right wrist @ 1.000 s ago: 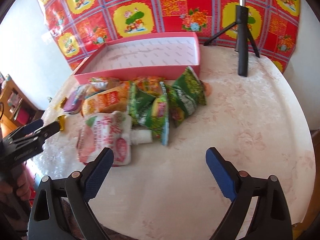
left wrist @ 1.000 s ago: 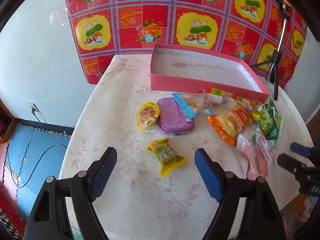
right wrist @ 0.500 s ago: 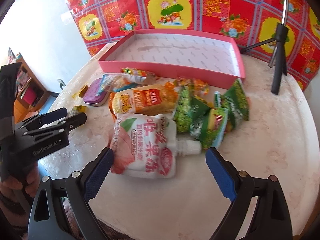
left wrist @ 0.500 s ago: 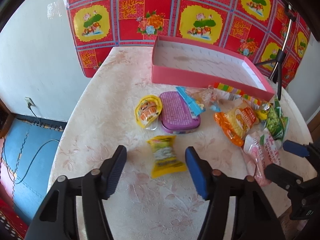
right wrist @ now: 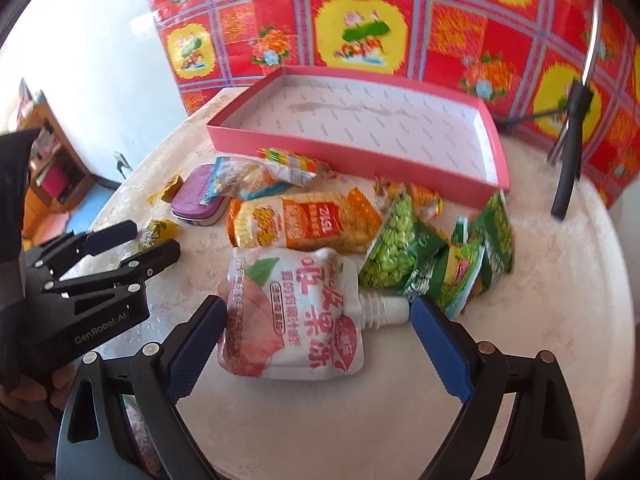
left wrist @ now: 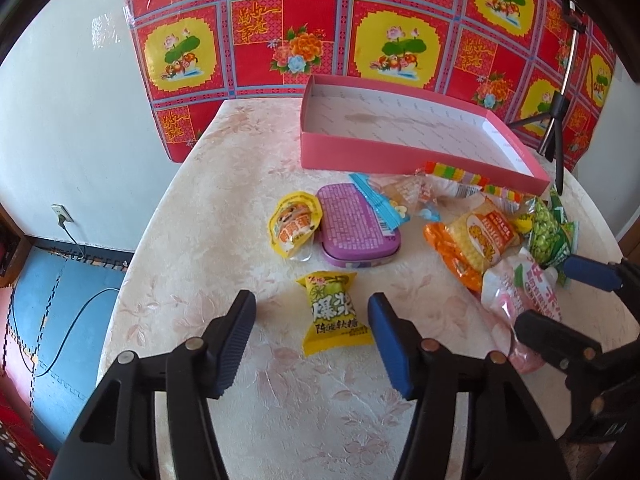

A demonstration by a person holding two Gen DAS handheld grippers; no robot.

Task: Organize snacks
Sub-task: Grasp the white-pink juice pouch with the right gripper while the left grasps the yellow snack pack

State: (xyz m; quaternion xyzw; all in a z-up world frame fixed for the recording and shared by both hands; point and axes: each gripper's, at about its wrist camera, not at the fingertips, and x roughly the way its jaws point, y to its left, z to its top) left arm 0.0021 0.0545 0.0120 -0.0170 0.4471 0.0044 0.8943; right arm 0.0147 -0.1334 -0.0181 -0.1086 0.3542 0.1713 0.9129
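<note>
One round table [left wrist: 192,208] is carrying everything. Toward its far edge, the pink box [left wrist: 400,158] is sitting with nothing in it, snacks lying loose before it. Right gripper [right wrist: 316,332] is standing wide open astride the jelly pouch [right wrist: 296,320]. Left gripper [left wrist: 312,320] is closing astride the yellow candy packet [left wrist: 334,312], pads not yet touching.

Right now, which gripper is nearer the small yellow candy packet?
Left. The left gripper straddles the small yellow candy packet, jaws apart, just narrowed; the right gripper frames the white jelly pouch.
</note>
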